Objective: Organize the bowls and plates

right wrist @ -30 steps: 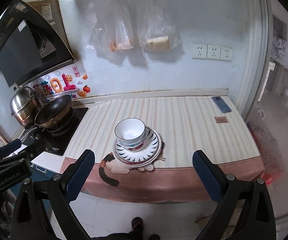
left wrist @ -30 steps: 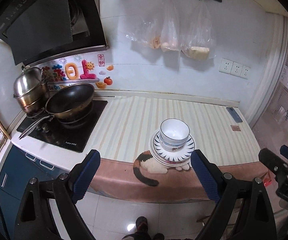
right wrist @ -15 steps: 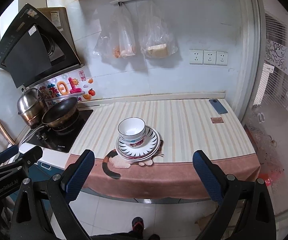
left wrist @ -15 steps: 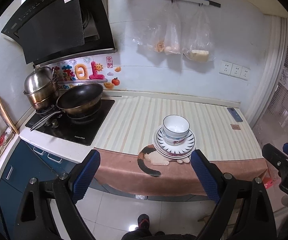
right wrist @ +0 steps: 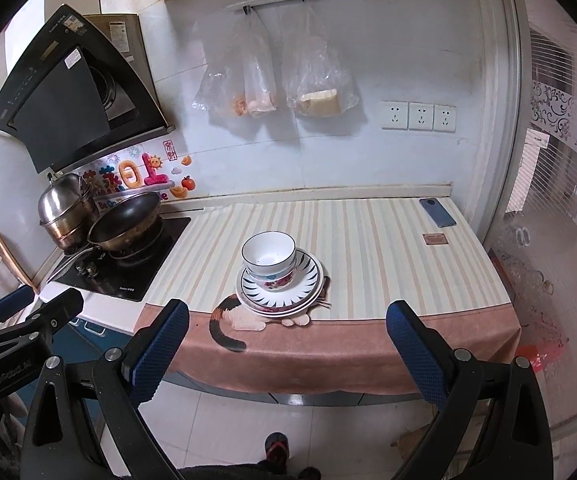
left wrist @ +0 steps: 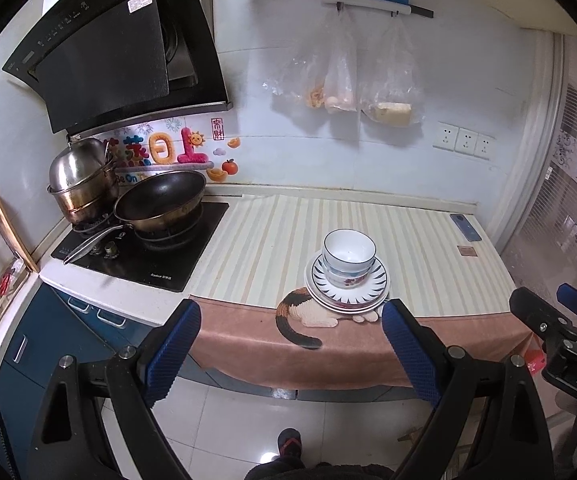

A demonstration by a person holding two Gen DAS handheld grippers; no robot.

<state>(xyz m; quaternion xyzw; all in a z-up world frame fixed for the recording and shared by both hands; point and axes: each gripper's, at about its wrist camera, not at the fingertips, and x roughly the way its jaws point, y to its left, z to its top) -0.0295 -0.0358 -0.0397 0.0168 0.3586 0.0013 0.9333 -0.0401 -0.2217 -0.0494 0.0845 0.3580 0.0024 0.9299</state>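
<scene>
Plainly, the stacking looks done here, so the step in hand is best read as a check and a clean stand-off, not a fresh grasp.

At the far left sits the hob [left wrist: 140, 248], carrying a steel pot [left wrist: 82, 184] and a dark wok [left wrist: 160, 200]; both are well apart from the crockery and need no attention. The left tool [left wrist: 288, 340] hangs out over the floor [left wrist: 248, 420], short of the table's [left wrist: 428, 248] front edge, with its blue pads wide apart and nothing between them.

Next comes the task's own pile, near the front edge of the table on the striped cloth, partly over a printed cat [left wrist: 308, 312]. The plates [right wrist: 312, 284] lie nested flat, and the bowls [right wrist: 268, 254] stand upright inside one another on top, set a little toward the left of the plates rather than dead centre.

The right tool [right wrist: 288, 344] hovers likewise short of the table, its fingers spread and empty.

Further right, near the back corner, lie a phone [right wrist: 437, 212] and a small brown card [right wrist: 434, 239], clear of everything.

Should the pile want nudging, I would judge it wiser to bring one tool in low from the side and close on the plates' rim than to pinch the top bowl, since the tall, off-centre bowls could tip. A slow approach matters, as the pile sits close to the drop.
</scene>
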